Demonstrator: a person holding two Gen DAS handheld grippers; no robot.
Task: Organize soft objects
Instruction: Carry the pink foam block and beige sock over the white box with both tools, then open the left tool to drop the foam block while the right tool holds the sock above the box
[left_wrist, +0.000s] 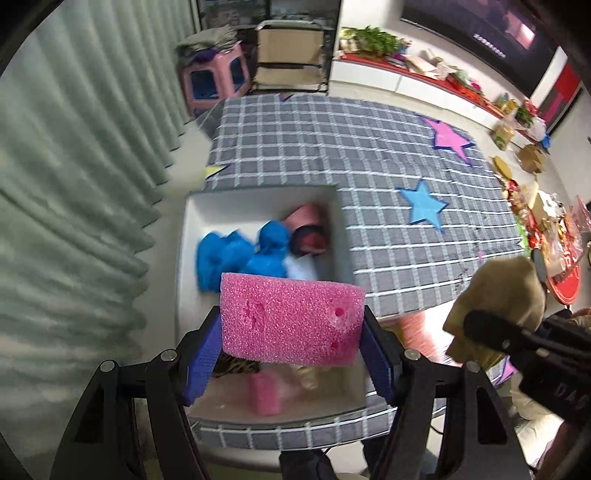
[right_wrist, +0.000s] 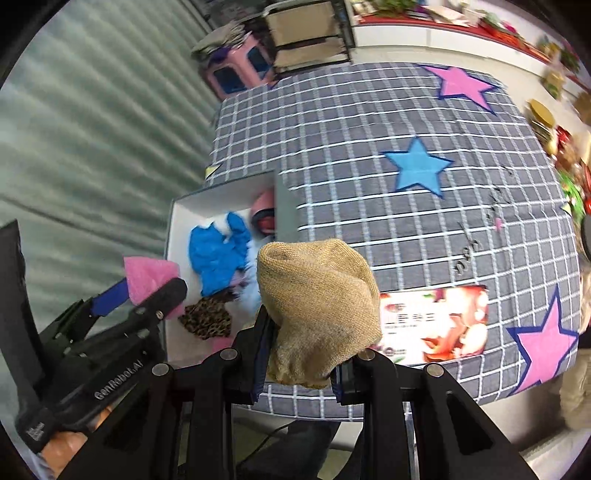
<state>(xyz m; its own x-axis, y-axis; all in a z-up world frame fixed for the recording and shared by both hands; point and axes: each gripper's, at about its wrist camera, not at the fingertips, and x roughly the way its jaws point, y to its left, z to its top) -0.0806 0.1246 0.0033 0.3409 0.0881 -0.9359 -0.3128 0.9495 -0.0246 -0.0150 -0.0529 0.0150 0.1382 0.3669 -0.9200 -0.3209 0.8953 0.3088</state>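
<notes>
Your left gripper (left_wrist: 291, 334) has its fingers (left_wrist: 201, 360) spread wide and pressed against both short ends of a pink sponge block (left_wrist: 290, 321), which you hold level above the near half of the white box (left_wrist: 192, 206). Your right gripper (right_wrist: 301, 363) has its fingers closed to a narrow gap on a tan knitted cloth (right_wrist: 317, 302), bunched into a lump that bulges above the fingertips; in the left wrist view the same cloth (left_wrist: 498, 306) sits at 3 o'clock from the sponge, well clear of the box. The box rests on the worktop (right_wrist: 369, 122), which carries a grey checked cover with blue and pink stars, and it sits at the cover's 9 o'clock edge beside the pale green curtain (left_wrist: 74, 184). Inside the box, a crumpled blue cloth (left_wrist: 229, 254) lies against the left wall, a pink rolled item (left_wrist: 306, 230) lies in the far right corner, a leopard-print piece (right_wrist: 207, 317) lies near the front, and a small pink piece (left_wrist: 264, 393) lies at the near wall under the sponge. A printed red and white card (right_wrist: 436, 323) lies flat on the cover at 3 o'clock from the tan cloth in the right wrist view. Both views are blurred at the edges, so finer detail on the box contents cannot be confirmed.
</notes>
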